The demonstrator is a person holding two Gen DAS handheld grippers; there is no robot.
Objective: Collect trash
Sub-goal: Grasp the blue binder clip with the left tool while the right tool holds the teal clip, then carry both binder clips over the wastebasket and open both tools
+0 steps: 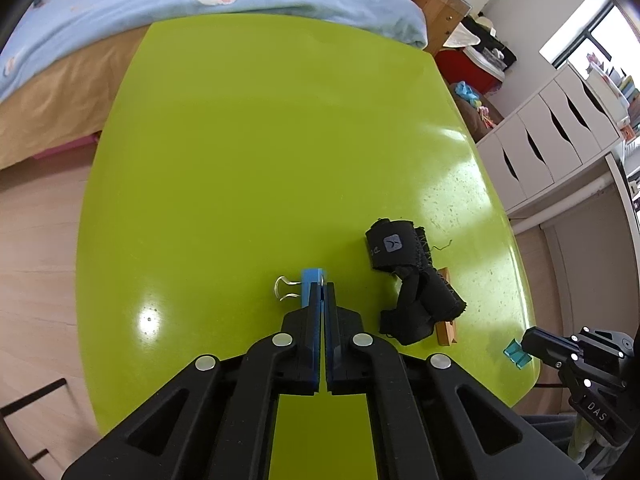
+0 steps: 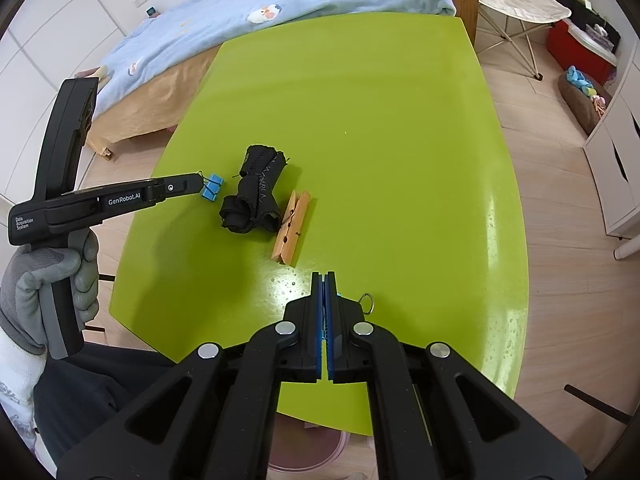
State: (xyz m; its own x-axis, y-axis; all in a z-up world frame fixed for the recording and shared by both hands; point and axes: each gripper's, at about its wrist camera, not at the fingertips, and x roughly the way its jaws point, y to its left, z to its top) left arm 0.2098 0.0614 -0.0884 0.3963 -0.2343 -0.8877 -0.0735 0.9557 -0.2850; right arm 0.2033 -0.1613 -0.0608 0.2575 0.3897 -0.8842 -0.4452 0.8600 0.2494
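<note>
My left gripper is shut on a blue binder clip with wire handles, held just above the green table; the clip also shows in the right wrist view. My right gripper is shut on a teal binder clip, whose wire loop pokes out beside the fingers, near the table's front edge. A rolled black fabric strap and a wooden clothespin lie on the table between the two grippers; both also show in the left wrist view, the strap and the clothespin.
A bed with a blue blanket borders the table's far side. White drawers and a folding chair stand to the right. A pink bin sits on the floor below the table's front edge.
</note>
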